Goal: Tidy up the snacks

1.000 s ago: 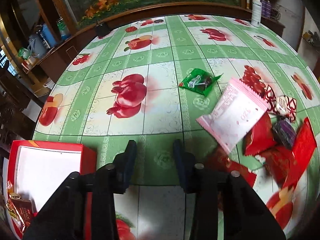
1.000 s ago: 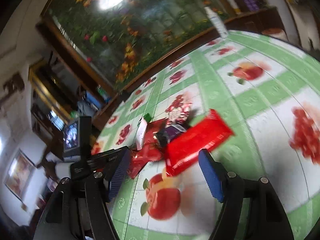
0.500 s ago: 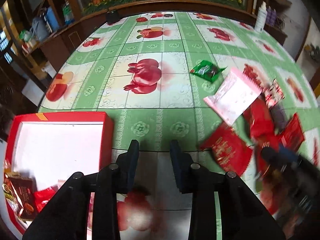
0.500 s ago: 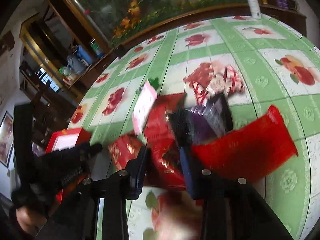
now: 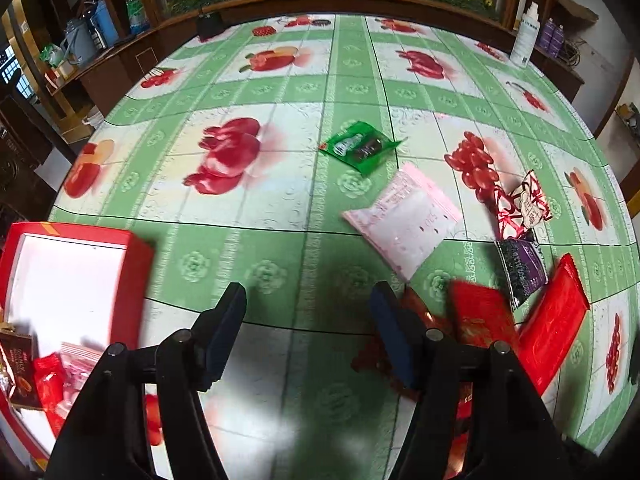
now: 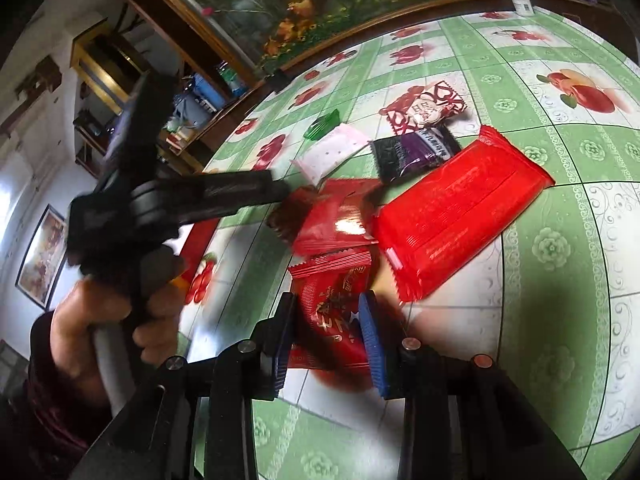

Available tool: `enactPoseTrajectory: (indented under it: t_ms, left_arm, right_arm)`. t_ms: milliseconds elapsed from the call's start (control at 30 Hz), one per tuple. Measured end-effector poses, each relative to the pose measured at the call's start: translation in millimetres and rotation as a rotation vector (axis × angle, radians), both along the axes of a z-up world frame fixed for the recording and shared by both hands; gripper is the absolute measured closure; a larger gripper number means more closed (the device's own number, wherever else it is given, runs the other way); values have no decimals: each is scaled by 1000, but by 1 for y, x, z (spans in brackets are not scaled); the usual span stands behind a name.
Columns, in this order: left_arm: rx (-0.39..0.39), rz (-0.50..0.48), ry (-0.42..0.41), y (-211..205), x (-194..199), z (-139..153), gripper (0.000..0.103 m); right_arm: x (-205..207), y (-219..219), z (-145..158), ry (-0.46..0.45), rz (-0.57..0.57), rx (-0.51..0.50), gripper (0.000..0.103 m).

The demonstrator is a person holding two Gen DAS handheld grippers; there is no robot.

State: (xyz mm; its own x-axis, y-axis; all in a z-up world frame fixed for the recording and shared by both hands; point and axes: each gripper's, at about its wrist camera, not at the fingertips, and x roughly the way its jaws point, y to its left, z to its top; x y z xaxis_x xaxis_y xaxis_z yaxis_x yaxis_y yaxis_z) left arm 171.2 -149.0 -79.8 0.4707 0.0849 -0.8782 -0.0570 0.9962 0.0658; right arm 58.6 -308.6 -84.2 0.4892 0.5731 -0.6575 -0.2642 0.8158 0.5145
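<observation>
My right gripper (image 6: 327, 334) is clamped on the small red snack packet (image 6: 334, 316) at the pile's near edge, my left gripper (image 5: 308, 332) is opening, empty, so the slick wrapper may slip before reaching the red box (image 5: 136, 264).

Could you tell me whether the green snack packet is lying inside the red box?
No, the green snack packet lies on the tablecloth far from the red box at the table's near left edge.
</observation>
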Motion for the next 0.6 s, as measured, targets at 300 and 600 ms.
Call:
enactPoseTrajectory:
  t_ms: [300, 600]
  left_arm:
    - [47, -108, -94, -31, -3, -4, 28]
    - [91, -286, -129, -27, -39, -1, 47]
  right_arm:
    - [0, 1, -3, 8, 27, 36, 69]
    - [2, -4, -5, 15, 21, 57, 70]
